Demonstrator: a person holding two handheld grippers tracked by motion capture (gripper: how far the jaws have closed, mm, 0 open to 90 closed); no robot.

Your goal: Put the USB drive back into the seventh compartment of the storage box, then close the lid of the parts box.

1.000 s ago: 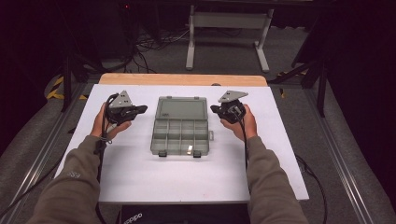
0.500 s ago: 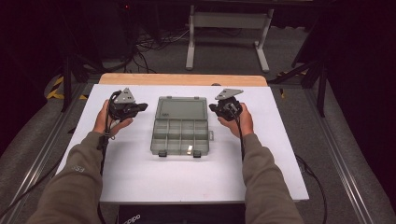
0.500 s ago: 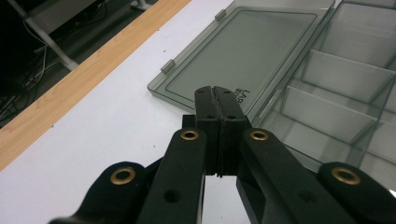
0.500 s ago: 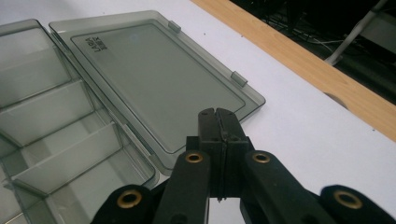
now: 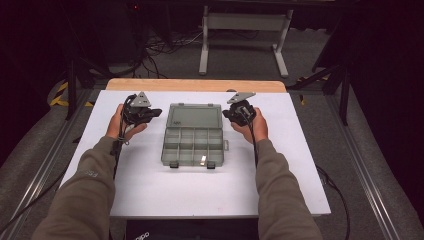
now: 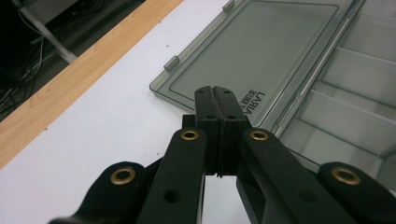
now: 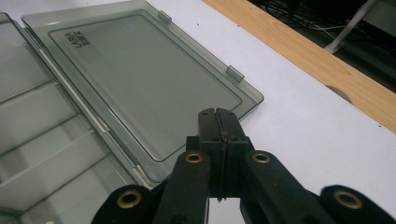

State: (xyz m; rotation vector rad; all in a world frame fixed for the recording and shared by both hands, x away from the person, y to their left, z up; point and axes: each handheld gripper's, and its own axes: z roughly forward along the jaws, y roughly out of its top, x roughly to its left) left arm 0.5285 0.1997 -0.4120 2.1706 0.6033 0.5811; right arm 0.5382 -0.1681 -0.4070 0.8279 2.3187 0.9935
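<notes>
Both hands have crept inward and slightly away from the person since the earlier frames, so each gripper now sits closer to the far half of the open, smoky-grey transparent plastic compartment box (image 5: pixel 193 134), which has not shifted. It lies in the middle of the white table (image 5: pixel 150 195), lid (image 5: pixel 195 116) folded flat away from the person, divided tray nearer, two latches on its near edge.

Just left of the lid, the left gripper (image 5: pixel 159 112) has its fingers pressed together on nothing; in the left gripper view their tips hang over the lid's corner (image 6: pixel 161 88). Just right of the lid, the right gripper (image 5: pixel 225 113) is likewise closed and empty, its tips beside the lid's edge (image 7: pixel 250 105).

Beyond runs a light wooden strip (image 5: pixel 195 85), then a grey metal stand (image 5: pixel 245 22) and cables on the floor. Nothing lies between either gripper and the box.
</notes>
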